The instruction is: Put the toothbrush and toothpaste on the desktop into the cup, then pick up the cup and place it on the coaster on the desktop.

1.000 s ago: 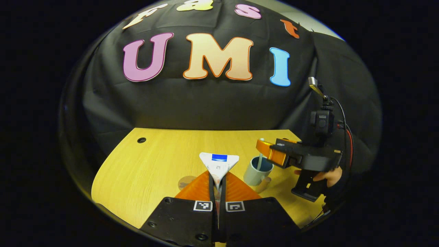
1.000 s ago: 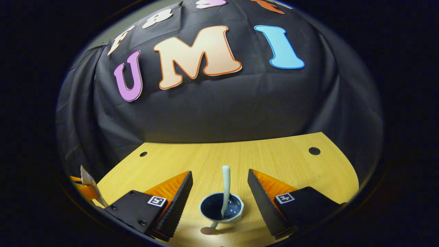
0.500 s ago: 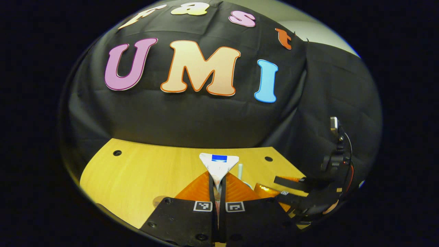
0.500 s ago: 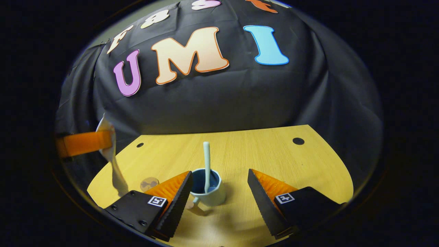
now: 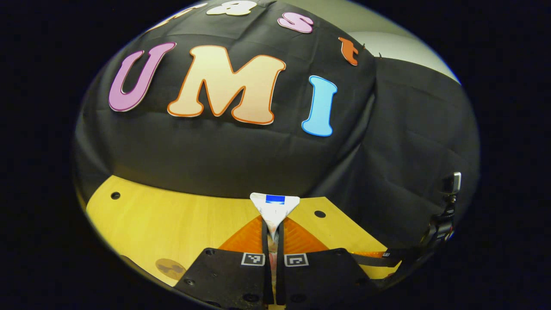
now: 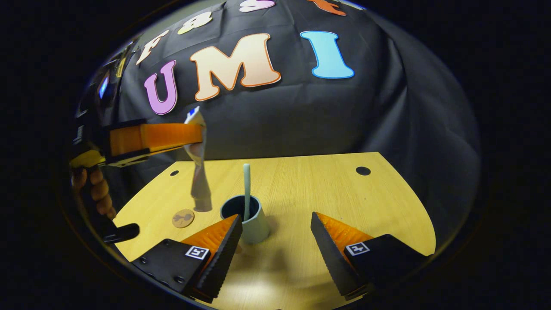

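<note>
Left tool [image 6: 191,135] clamping hanging toothpaste [image 6: 199,172]

The left gripper [image 5: 272,230] has its two fingers pressed together on the toothpaste [image 5: 274,206] — the tube's flat crimped end, with a blue band, sticks up just past the fingertips. Below and ahead lies the yellow wooden desktop [image 5: 172,215], with one small dark hole [image 5: 115,195] far off to the gripper's left and another [image 5: 319,214] just right of the tube. Low on the left, close to the gripper body, sits the round brown coaster [image 5: 171,268]. At the far right edge — the right gripper [image 5: 379,255], partly cut off.
</note>
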Demonstrator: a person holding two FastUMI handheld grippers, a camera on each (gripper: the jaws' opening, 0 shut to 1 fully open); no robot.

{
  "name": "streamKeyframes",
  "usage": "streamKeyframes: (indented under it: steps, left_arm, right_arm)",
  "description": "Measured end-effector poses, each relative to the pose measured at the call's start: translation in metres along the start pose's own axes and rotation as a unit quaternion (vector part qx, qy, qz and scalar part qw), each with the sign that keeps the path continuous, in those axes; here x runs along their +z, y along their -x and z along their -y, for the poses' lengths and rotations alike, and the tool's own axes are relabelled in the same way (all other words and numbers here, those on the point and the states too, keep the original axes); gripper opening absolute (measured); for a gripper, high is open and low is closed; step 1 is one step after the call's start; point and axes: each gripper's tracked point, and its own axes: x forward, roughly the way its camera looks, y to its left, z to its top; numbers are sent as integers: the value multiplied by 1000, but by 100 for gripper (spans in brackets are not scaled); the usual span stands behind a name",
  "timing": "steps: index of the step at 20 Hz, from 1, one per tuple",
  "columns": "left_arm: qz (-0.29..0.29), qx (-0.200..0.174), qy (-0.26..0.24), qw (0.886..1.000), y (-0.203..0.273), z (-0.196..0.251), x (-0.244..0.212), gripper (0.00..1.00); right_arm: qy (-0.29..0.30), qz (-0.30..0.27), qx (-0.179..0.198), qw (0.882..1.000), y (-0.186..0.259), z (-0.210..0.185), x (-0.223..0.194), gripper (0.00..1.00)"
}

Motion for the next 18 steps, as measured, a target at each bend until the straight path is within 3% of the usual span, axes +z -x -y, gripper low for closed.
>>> streamKeyframes:
  steps: [2,9,10,12,13,16,17,18]
  left_arm:
    - [-6,5,20,1000,-11,3,-10,2]
    - [-4,47,44,998,-36,-11,-29,4]
    - [-10,50,48,998,-36,-11,-35,7]
    - [-25,52,47,997,-36,-8,-48,7]
    - [-29,52,46,997,-34,-7,-53,4]
    - [-34,46,40,998,-33,-1,-56,11]
    - [-33,43,37,998,-30,2,-55,8]
    - [-34,42,33,998,-21,6,-59,23]
  right_arm:
    - [1,-1,-3,1000,3,8,-1,96]
    - [-10,-4,-23,1000,5,41,0,99]
    - [-13,-4,-24,1000,5,43,0,99]
    - [-19,-8,-22,1000,2,44,1,96]
    - [-21,-9,-21,1000,0,43,2,99]
    - [-24,-11,-14,1000,-2,38,3,95]
    - [-23,-11,-11,1000,-3,36,5,95]
    - [-22,-11,-7,1000,-3,33,5,99]
